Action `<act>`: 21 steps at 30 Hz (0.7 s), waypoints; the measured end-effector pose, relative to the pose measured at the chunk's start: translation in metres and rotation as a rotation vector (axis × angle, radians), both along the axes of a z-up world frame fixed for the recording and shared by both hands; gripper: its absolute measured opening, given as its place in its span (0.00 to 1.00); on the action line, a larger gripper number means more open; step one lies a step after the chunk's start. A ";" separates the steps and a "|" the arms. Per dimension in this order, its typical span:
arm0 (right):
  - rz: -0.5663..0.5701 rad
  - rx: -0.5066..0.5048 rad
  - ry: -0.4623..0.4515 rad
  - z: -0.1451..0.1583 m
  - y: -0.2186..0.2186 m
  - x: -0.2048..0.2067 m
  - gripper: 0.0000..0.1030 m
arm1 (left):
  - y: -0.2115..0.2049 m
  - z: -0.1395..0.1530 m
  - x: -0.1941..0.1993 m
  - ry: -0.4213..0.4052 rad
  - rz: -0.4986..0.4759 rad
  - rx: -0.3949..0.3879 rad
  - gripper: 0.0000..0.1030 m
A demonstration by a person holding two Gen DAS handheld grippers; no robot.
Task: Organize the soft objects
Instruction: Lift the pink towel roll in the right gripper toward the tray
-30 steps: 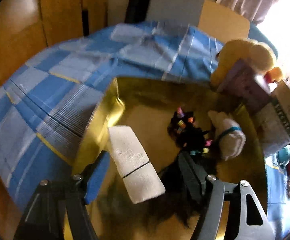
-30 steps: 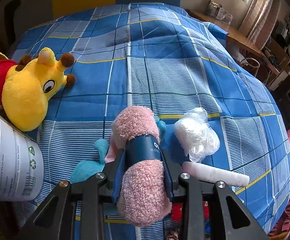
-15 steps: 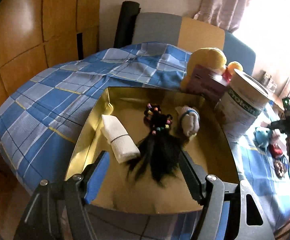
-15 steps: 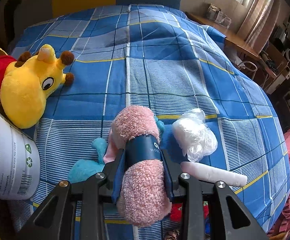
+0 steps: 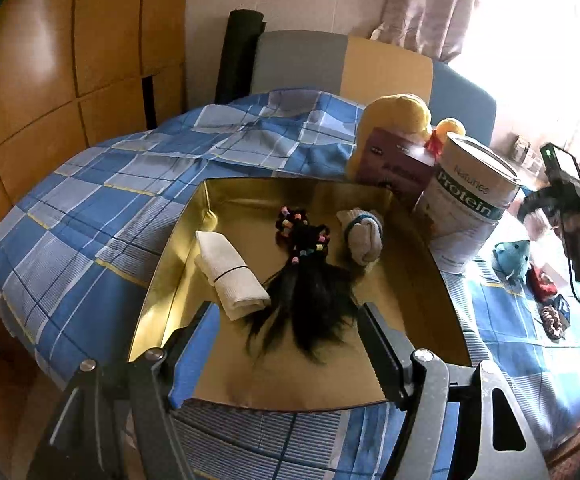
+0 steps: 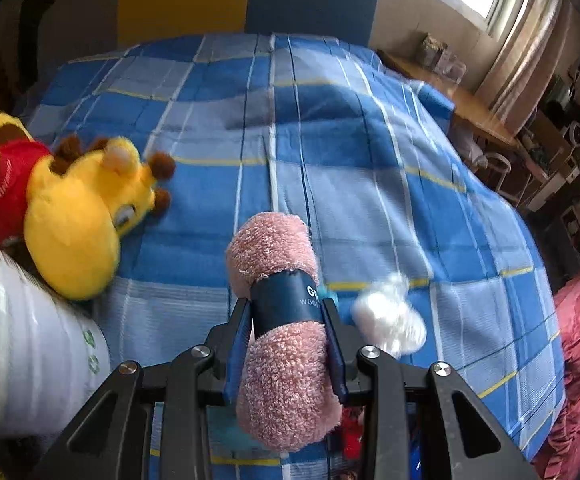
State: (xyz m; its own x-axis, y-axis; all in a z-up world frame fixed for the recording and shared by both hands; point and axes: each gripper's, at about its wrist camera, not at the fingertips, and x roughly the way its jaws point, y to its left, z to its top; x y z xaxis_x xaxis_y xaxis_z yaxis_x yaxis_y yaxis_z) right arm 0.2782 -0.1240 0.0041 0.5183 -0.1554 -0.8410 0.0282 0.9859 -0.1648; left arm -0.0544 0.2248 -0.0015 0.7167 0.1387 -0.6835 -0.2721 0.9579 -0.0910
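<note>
In the left wrist view a gold tray (image 5: 418, 280) lies on the blue checked bed. It holds a folded white cloth (image 5: 230, 276), a black hair piece with coloured beads (image 5: 306, 280) and a rolled grey sock (image 5: 364, 236). My left gripper (image 5: 290, 344) is open and empty, held back over the tray's near edge. In the right wrist view my right gripper (image 6: 288, 320) is shut on a rolled pink towel (image 6: 278, 308) with a dark band, lifted above the bed. The right gripper also shows far right in the left wrist view (image 5: 562, 200).
A white protein can (image 5: 470, 208), a maroon box (image 5: 394, 164) and a yellow giraffe plush (image 6: 86, 216) sit beside the tray. A white plastic-wrapped bundle (image 6: 390, 320), a teal plush (image 5: 512, 256) and small red and brown items (image 5: 550, 304) lie on the bed. Wooden wardrobe at left.
My left gripper has pulled back and up from the tray, which now shows whole. My right gripper has lifted the pink towel off the bed and swung a little.
</note>
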 end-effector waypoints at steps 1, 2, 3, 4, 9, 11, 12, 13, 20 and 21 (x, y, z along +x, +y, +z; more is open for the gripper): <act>0.007 -0.009 -0.015 0.006 0.005 0.003 0.33 | 0.000 0.000 -0.001 -0.003 0.001 0.002 0.70; 0.010 -0.015 -0.027 0.011 0.009 0.006 0.33 | -0.001 0.001 -0.001 -0.004 0.002 0.005 0.70; 0.014 -0.025 -0.045 0.019 0.015 0.010 0.33 | -0.001 0.001 -0.001 -0.006 0.002 0.006 0.70; 0.020 -0.036 -0.065 0.027 0.022 0.015 0.33 | -0.001 0.001 -0.002 -0.006 0.000 0.007 0.70; 0.082 -0.072 -0.160 0.071 0.062 0.031 0.33 | 0.000 0.002 -0.004 -0.015 -0.006 0.015 0.70; 0.121 -0.082 -0.198 0.088 0.083 0.033 0.33 | 0.001 0.001 -0.005 -0.012 -0.006 0.012 0.70; 0.143 -0.085 -0.216 0.095 0.094 0.035 0.33 | 0.002 0.001 -0.005 -0.010 -0.007 0.010 0.70; 0.170 -0.089 -0.236 0.103 0.107 0.035 0.33 | 0.002 0.000 -0.004 -0.007 -0.009 0.009 0.70; 0.397 -0.048 -0.350 0.144 0.204 0.016 0.33 | 0.000 -0.004 -0.005 0.004 -0.013 0.002 0.70; 0.438 -0.029 -0.358 0.148 0.217 0.009 0.33 | 0.001 -0.004 -0.005 0.004 -0.012 0.000 0.70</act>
State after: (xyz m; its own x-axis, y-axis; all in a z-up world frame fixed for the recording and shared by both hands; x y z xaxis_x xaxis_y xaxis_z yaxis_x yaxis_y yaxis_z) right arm 0.2871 0.0931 0.1519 0.7916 0.1183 -0.5994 -0.3237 0.9132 -0.2474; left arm -0.0596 0.2254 -0.0059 0.7156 0.1300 -0.6863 -0.2609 0.9612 -0.0899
